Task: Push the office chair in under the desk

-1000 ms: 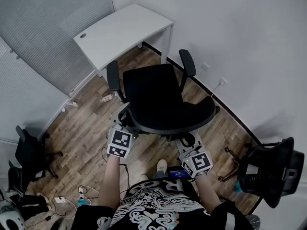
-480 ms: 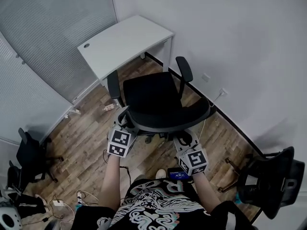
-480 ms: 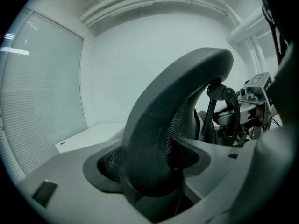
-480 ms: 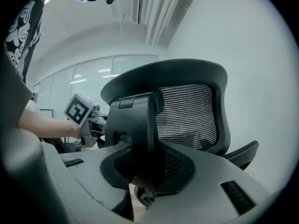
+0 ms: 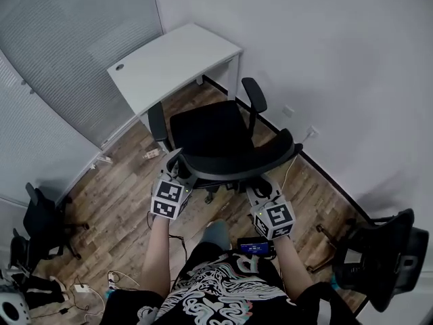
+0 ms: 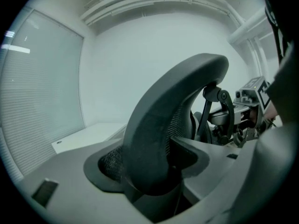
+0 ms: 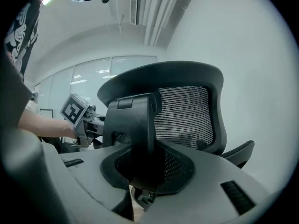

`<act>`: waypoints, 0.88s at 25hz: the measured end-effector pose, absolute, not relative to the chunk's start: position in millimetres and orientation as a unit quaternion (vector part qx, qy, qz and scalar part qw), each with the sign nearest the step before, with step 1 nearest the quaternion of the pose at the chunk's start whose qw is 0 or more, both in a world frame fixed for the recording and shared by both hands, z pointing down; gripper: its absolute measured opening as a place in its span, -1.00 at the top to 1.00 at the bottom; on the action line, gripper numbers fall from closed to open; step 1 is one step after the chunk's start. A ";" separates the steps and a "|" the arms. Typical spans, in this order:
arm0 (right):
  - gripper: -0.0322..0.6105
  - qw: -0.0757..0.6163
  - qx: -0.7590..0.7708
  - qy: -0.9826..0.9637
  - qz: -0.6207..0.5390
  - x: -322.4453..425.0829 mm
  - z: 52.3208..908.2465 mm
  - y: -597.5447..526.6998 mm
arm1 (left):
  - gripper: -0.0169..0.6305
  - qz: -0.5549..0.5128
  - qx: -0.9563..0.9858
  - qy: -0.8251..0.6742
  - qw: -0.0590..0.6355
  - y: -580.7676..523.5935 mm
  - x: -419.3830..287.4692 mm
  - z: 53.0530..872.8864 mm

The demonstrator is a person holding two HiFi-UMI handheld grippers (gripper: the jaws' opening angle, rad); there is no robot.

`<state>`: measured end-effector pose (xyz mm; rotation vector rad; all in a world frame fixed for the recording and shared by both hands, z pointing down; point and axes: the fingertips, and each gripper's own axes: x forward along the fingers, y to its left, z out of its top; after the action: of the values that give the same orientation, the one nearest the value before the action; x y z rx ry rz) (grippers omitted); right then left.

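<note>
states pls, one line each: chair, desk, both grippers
office chair: upright, seat facing the desk, not yet under it.
desk: in the corner, chair in front.
left gripper: shut on the backrest rim; jaws have just been closing.
right gripper: shut on the back support.

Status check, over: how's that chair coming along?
Left gripper, right gripper clamp office chair backrest; left jaws just closed tighter. Chair not yet under desk. Nothing between.

Our 2 arms reach forward; left gripper [image 5: 177, 166] jaws have just been closing around the chair back [image 5: 243, 161], right gripper [image 5: 261, 187] clamps it.
</note>
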<state>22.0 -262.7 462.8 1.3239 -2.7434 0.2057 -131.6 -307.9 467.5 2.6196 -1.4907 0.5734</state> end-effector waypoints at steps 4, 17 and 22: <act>0.65 0.042 0.438 -0.895 0.069 29.6 463.0 -270.1 | 0.13 0.161 0.869 -0.462 0.073 -311.2 -127.1 466.8; 0.66 0.039 0.431 -0.900 0.059 57.2 462.4 -295.7 | 0.13 0.185 0.850 -0.487 0.083 -329.1 -102.6 472.0; 0.66 0.048 0.406 -0.911 0.056 60.1 464.3 -301.1 | 0.13 0.191 0.837 -0.509 0.066 -333.2 -98.3 471.9</act>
<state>60.1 -301.1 464.3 1.2372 -2.7777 0.1715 -98.3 -333.2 471.9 2.5243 -1.5343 0.5771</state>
